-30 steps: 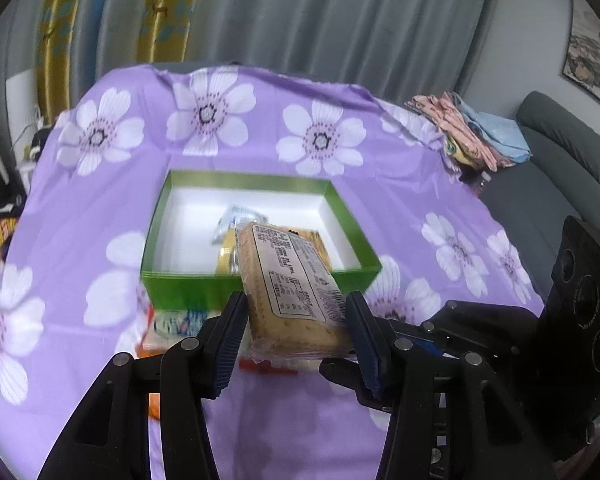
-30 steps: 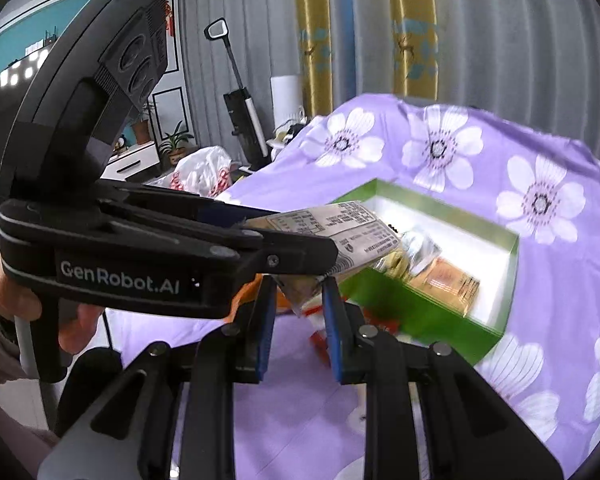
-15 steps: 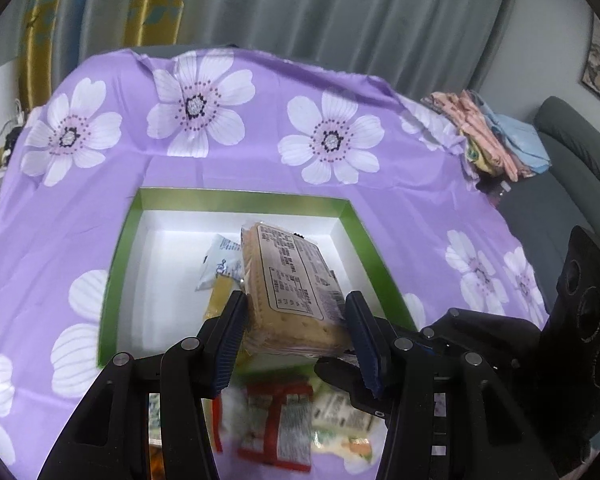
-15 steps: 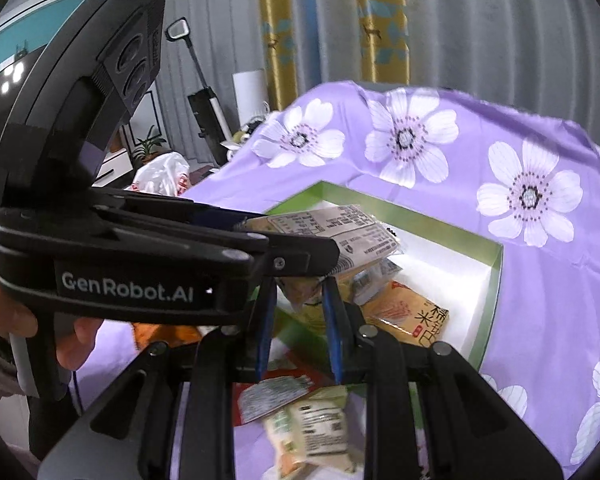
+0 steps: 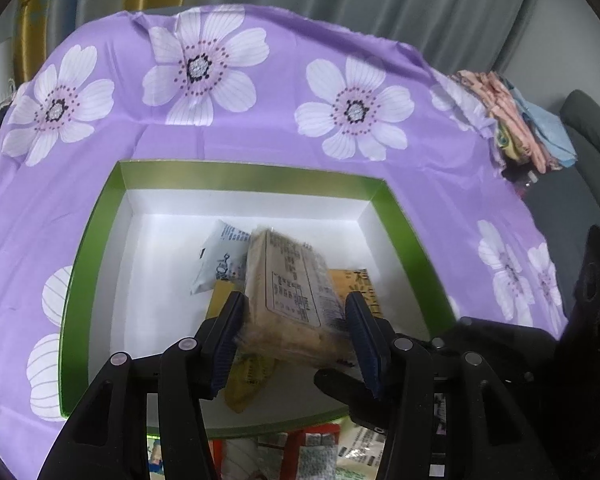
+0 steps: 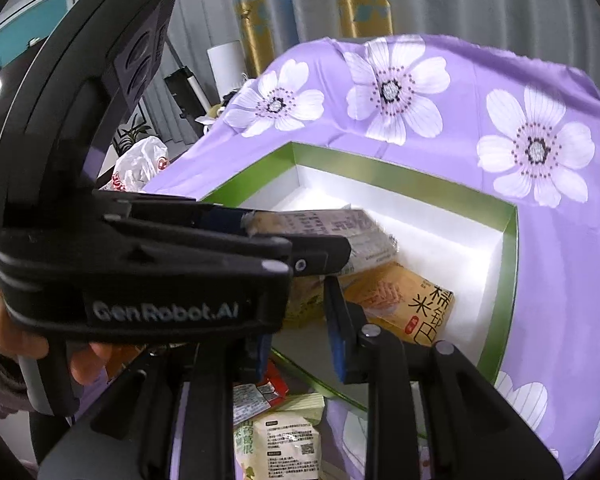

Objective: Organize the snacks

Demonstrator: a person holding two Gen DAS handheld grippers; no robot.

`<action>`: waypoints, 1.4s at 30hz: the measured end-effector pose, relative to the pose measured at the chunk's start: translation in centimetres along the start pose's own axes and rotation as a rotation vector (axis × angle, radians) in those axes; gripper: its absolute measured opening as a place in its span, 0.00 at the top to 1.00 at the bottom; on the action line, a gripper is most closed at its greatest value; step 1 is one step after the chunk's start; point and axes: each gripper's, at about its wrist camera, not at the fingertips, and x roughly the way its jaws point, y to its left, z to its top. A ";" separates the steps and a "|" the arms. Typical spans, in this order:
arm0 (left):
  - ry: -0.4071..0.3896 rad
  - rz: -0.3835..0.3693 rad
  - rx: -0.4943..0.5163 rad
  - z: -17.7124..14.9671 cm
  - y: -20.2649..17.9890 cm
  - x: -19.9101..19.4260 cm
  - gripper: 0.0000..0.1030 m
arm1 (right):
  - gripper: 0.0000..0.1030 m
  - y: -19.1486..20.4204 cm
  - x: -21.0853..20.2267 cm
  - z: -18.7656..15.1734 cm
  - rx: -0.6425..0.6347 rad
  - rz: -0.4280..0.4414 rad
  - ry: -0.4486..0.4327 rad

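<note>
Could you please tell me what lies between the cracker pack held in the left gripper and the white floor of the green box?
In the left wrist view, the cracker pack hangs over snacks already in the green box: a white sachet, an orange packet and a yellow packet.

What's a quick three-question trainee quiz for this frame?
1. True or false: the left gripper is empty.
2. The cracker pack hangs over: A) the green box; B) a sofa cushion; C) bare floor.
3. Fill in: the orange pack lies ___ the box.

Key: 1 false, it is clamped on the cracker pack. 2 A. 3 inside.
</note>
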 end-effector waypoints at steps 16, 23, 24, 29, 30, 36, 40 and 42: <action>-0.058 0.034 -0.129 -0.8 4.5 -5.6 0.09 | 0.33 -2.2 -4.9 -2.9 0.135 -0.060 -0.062; -0.088 0.033 -0.181 -2.8 6.2 -8.8 0.08 | 0.30 -2.1 -7.5 -4.9 0.173 -0.084 -0.087; -0.092 0.034 -0.186 -3.1 6.4 -9.2 0.08 | 0.30 -2.0 -7.8 -5.2 0.174 -0.087 -0.089; -0.094 0.022 -0.231 -5.4 7.1 -10.6 0.08 | 0.27 -1.0 -8.9 -6.5 0.163 -0.108 -0.082; -0.091 0.019 -0.234 -5.9 7.0 -10.8 0.08 | 0.26 -0.8 -9.1 -6.8 0.158 -0.110 -0.076; -0.038 -0.007 -0.203 -9.1 6.2 -11.2 0.07 | 0.24 0.8 -9.4 -8.3 0.114 -0.102 -0.041; -0.010 -0.035 -0.207 -11.0 6.1 -11.3 0.08 | 0.24 2.2 -9.1 -9.3 0.066 -0.076 -0.005; -0.002 -0.062 -0.213 -11.8 6.1 -11.3 0.07 | 0.24 2.9 -8.8 -9.6 0.045 -0.065 0.009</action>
